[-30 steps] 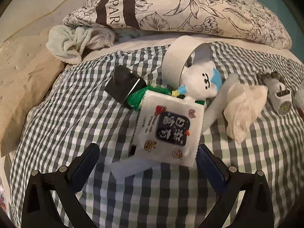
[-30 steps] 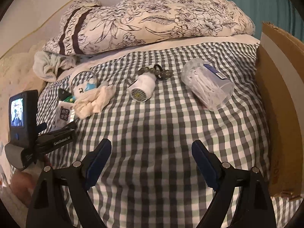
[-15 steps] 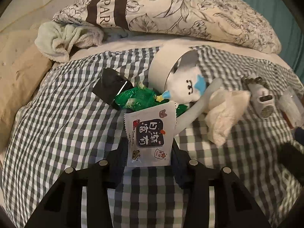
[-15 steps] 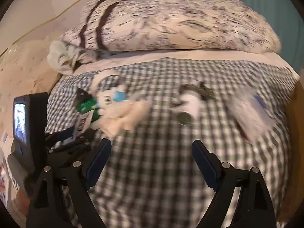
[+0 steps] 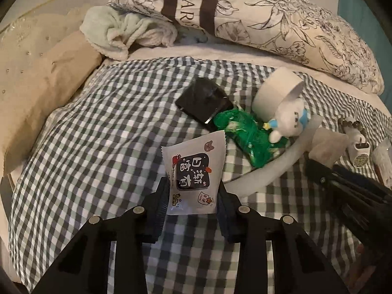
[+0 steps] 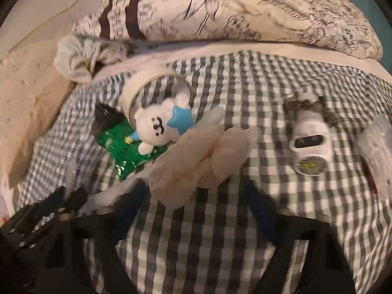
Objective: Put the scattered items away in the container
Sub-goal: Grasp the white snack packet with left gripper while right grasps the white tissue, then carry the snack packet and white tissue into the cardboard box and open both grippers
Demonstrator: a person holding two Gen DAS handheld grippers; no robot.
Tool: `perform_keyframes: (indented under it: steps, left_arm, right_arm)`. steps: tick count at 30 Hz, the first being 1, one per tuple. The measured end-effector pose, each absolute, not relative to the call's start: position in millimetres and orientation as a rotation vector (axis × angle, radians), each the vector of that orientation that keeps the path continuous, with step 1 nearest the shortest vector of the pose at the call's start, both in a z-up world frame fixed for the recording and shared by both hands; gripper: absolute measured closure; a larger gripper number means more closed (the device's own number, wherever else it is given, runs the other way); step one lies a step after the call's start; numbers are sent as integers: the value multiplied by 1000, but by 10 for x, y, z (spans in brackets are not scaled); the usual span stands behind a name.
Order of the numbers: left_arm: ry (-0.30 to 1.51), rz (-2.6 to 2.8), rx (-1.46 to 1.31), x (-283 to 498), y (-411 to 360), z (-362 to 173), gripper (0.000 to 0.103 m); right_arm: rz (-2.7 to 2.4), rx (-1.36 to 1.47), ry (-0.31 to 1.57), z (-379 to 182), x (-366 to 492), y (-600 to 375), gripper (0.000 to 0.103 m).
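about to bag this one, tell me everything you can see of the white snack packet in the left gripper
The white snack packet is a flat, glossy sachet with serrated ends, a black panel of white characters and small cartoon stickers. It stands tilted, lower part pinched in the left gripper, whose jaws have just been closing, top corner near the green wrapper.

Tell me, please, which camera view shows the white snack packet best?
The left wrist view: the white snack packet sits sharp and centred, clamped between the left gripper pads. The right wrist view is blurred and shows no packet clearly.
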State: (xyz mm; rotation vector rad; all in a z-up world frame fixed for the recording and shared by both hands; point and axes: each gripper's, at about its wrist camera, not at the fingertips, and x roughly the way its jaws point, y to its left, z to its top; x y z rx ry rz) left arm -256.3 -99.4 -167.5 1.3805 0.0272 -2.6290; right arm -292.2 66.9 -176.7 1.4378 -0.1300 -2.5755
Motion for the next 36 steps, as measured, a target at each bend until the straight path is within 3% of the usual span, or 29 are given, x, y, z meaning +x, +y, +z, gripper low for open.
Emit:
perform_keyframes:
  steps: [1, 6, 9, 15, 25, 36]
  left_arm:
    - [33, -2624, 1383, -2564, -1012, -1679, 67]
    - [57, -2613, 1406, -2564, -1029, -1736, 69]
    - [49, -2632, 1388, -2515, -986, -1719, 75]
    - [107, -2657, 1427, -2221, -932, -1681, 75]
    - [-73, -2737, 1429, -1312, -281, -1327, 75]
    - [-164, -2882, 1373, -825, 465, -842, 75]
  right_arm:
    - [-2573, 1471, -104, -1810, -2950, 657, 95]
    - [-2620, 1407, -42, -1721, -2779, 704, 95]
    - [-2632, 1380, -33, -1592, -2642, 803, 95]
    - [-2676, 1323, -24, -1326, -2148, 1022, 95]
    - [-2681, 1317, -56, -979, -1014, 1436, 95]
    - [-2753, 1260, -22, -506, -450, 1891, 95]
